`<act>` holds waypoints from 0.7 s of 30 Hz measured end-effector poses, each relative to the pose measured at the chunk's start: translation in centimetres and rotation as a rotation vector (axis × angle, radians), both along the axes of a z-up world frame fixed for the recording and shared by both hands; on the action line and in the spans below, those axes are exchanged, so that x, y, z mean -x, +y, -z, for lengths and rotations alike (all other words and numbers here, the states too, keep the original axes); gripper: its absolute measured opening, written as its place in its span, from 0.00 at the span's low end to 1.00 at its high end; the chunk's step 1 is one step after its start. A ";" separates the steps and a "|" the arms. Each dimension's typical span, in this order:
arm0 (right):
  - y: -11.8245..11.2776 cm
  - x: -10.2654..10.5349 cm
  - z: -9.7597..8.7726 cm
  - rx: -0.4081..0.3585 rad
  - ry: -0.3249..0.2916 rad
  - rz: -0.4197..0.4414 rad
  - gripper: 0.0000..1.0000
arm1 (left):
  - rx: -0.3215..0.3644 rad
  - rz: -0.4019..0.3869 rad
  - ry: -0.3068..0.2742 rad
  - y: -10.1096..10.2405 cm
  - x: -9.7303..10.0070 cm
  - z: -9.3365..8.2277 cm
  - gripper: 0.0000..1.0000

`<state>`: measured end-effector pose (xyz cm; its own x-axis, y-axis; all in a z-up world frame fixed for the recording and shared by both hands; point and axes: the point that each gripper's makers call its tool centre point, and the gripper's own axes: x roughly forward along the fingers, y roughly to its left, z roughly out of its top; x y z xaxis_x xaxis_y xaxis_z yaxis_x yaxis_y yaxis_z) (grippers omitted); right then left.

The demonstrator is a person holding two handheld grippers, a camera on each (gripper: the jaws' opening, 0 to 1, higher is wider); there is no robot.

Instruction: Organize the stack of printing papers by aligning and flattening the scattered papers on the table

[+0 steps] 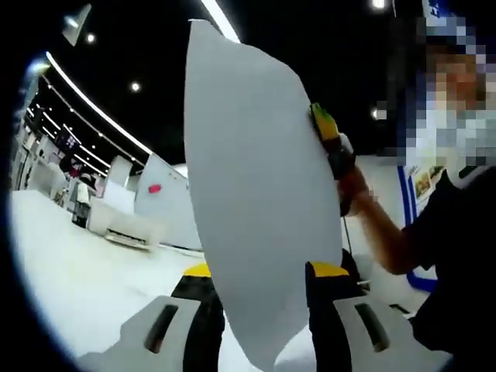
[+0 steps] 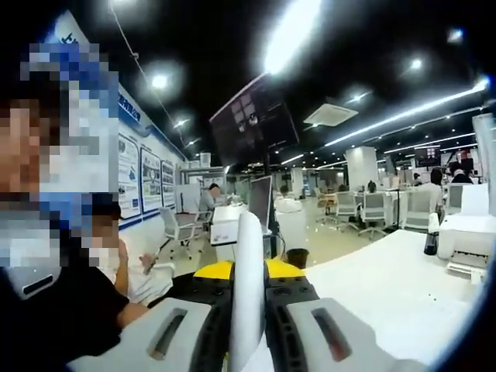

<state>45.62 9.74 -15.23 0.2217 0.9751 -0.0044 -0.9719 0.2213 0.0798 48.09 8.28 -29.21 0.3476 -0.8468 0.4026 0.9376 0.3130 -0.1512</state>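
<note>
A stack of white printing papers stands upright in the left gripper view, held off the white table. My left gripper is shut on its lower edge, with a yellow-tipped jaw on each side. My right gripper pinches the stack's right edge higher up, with a person's hand behind it. In the right gripper view the papers appear edge-on as a thin white strip, and my right gripper is shut tight on them.
A white printer with a dark bottle beside it stands on the table at the right. A white box sits on the far table. The person's arm reaches in from the right. Office desks and chairs lie beyond.
</note>
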 end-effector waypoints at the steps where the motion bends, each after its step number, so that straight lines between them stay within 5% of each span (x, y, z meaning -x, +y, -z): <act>1: 0.1 0.1 0.0 0.001 0.001 -0.003 0.09 | 0.006 0.004 -0.004 0.1 0.1 -0.1 0.38; 10: 0.4 0.1 0.1 0.013 -0.009 -0.004 0.09 | 0.048 0.017 -0.027 0.8 0.4 -0.9 0.06; 21: -0.1 -0.5 0.4 0.073 -0.115 0.050 0.18 | 0.056 0.037 0.029 1.3 0.3 -0.7 0.06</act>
